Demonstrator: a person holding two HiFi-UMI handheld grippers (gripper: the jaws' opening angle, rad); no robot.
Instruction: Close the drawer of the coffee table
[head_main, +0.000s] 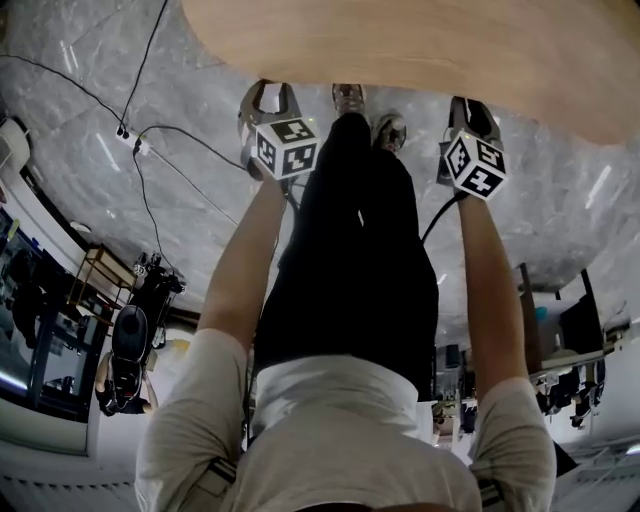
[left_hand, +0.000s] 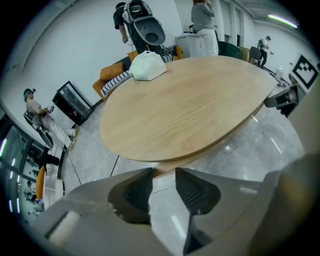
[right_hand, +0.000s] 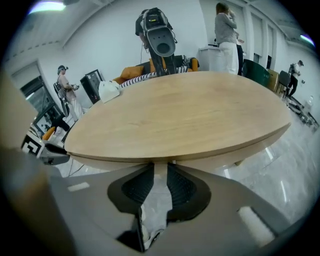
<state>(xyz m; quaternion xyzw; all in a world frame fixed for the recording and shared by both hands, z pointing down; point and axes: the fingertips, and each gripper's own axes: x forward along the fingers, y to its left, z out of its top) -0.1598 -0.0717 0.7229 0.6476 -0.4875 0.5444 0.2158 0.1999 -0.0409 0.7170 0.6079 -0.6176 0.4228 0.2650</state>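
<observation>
Coffee table (head_main: 400, 50) cut off by frame top, drawer can't be made out; oval top's long axis runs left-right. Left gripper (left_hand: 162, 187) and right gripper (right_hand: 160, 182): jaws apart, nothing between.

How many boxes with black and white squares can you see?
2. One marker cube sits on the left tongs. The other cube sits on the right tongs. Both are near the edge of the coffee table. None seem hidden.
</observation>
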